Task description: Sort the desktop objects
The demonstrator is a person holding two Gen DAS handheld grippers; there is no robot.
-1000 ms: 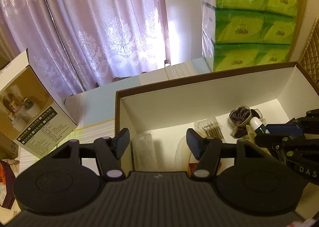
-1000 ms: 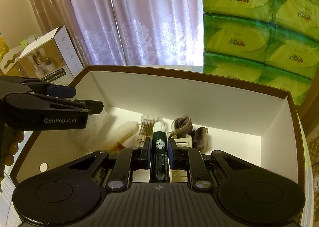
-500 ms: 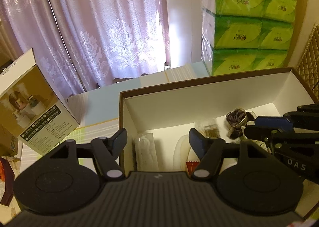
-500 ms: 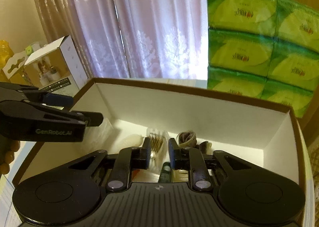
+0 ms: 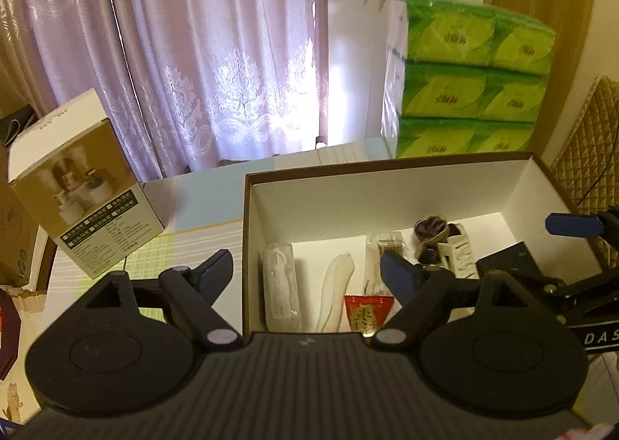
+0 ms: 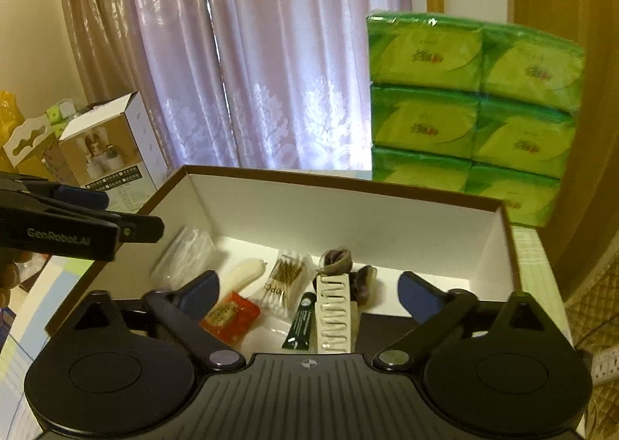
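The curtain hangs behind everything, and the stack of green tissue packs stands just behind the box, at its far right corner. The box is open-topped, brown outside and white inside. Left of it stands a printed carton. Over the box, the right gripper has its jaws spread wide and empty; the left gripper straddles the box's left wall, jaws also spread with nothing between them. Inside the box, on its floor, lie a white comb, a clear packet, a dark green tube touching the comb, cotton swabs, a red sachet and a brown hair tie.
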